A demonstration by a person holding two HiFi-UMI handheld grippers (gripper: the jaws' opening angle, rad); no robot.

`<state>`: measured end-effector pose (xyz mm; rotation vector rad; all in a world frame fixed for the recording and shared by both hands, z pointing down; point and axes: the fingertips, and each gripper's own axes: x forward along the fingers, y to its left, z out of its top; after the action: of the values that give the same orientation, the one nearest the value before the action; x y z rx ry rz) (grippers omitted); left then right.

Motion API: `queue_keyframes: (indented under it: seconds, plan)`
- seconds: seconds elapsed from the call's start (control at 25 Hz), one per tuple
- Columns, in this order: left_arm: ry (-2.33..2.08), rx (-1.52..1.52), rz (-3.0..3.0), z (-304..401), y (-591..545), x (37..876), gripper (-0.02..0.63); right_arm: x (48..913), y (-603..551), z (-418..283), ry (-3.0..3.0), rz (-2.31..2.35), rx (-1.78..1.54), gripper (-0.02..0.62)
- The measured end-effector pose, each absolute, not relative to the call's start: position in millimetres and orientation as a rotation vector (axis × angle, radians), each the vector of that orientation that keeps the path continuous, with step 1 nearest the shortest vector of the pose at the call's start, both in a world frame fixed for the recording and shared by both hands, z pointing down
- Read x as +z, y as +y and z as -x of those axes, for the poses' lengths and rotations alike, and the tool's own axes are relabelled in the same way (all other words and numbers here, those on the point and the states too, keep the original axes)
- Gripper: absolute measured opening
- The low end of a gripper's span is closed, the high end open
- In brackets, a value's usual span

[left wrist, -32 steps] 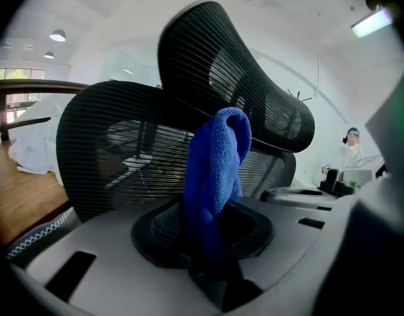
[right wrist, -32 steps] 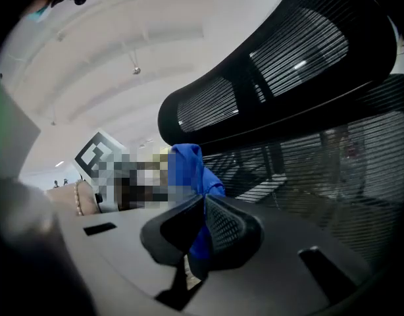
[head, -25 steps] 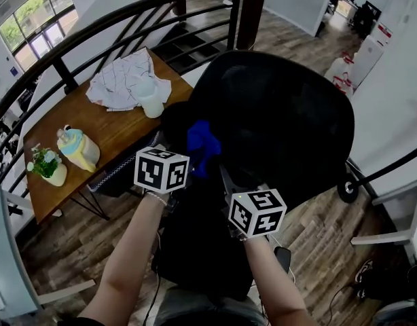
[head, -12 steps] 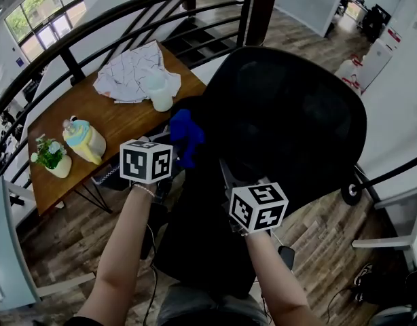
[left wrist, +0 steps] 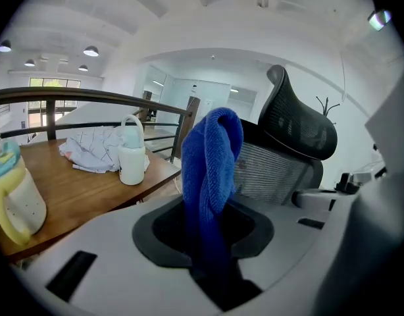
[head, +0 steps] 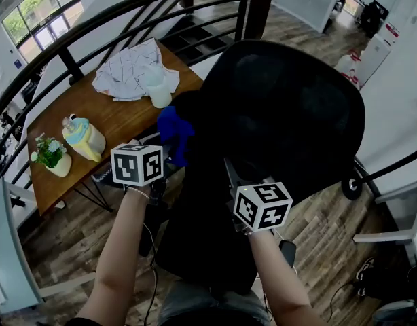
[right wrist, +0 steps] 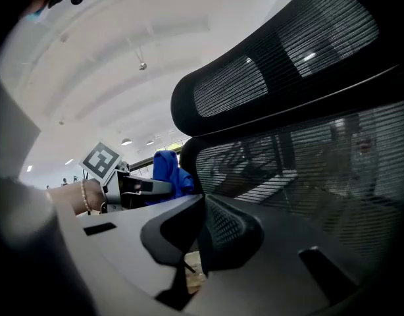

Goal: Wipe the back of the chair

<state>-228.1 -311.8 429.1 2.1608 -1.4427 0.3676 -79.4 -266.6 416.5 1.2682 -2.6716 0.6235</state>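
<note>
Left gripper (head: 165, 164) has dragged blue cloth (head: 173, 132) leftward across chair back (head: 290, 107)

In the head view, the jaws of the left gripper (head: 166, 156) and the right gripper (head: 229, 173) are being lost against the dark chair back (head: 290, 107). The blue cloth's (left wrist: 212, 170) lower end is being hidden between the left gripper's 2 jaws.

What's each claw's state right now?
Left claw: closed on the blue cloth.
Right claw: closed on the chair back edge.
</note>
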Motion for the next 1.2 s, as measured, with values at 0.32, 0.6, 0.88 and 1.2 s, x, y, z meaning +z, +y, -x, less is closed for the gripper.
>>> queue_keyframes:
  seconds: [0.32, 0.6, 0.88, 1.2]
  plan:
    - [-1.37, 0.43, -2.19, 207, -280, 440, 0.11, 434, -245, 37, -2.599, -1.38, 0.688, 0.029]
    - [-1.208, 0.52, -2.249, 145, -249, 464, 0.11, 447, -220, -7, -2.538, -1.506, 0.743, 0.029]
    - [-0.977, 0.588, -2.314, 53, -223, 487, 0.11, 460, -194, -68, -2.442, -1.667, 0.79, 0.029]
    - [-0.699, 0.601, -2.386, -73, -193, 496, 0.11, 473, -168, -152, -2.312, -1.898, 0.849, 0.029]
